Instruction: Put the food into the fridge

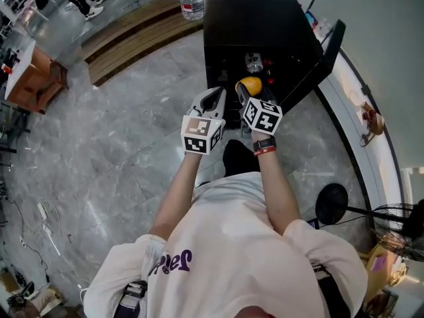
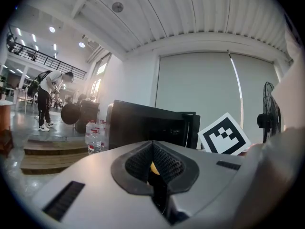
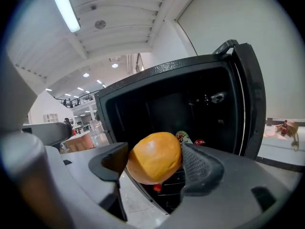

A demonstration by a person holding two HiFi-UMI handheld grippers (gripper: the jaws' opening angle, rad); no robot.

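Right hand-held gripper (image 1: 248,93), jaws wide and clamped on the round orange food (image 3: 153,162), just before the open fridge (image 3: 167,104), with the door (image 3: 248,94) swung right. Left hand-held gripper (image 2: 153,165): jaws together. Advance level onto a free shelf, clear of the stored containers (image 3: 185,136), then release.

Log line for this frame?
right gripper: shut on orange | left gripper: shut, empty | fridge: door open, orange at opening
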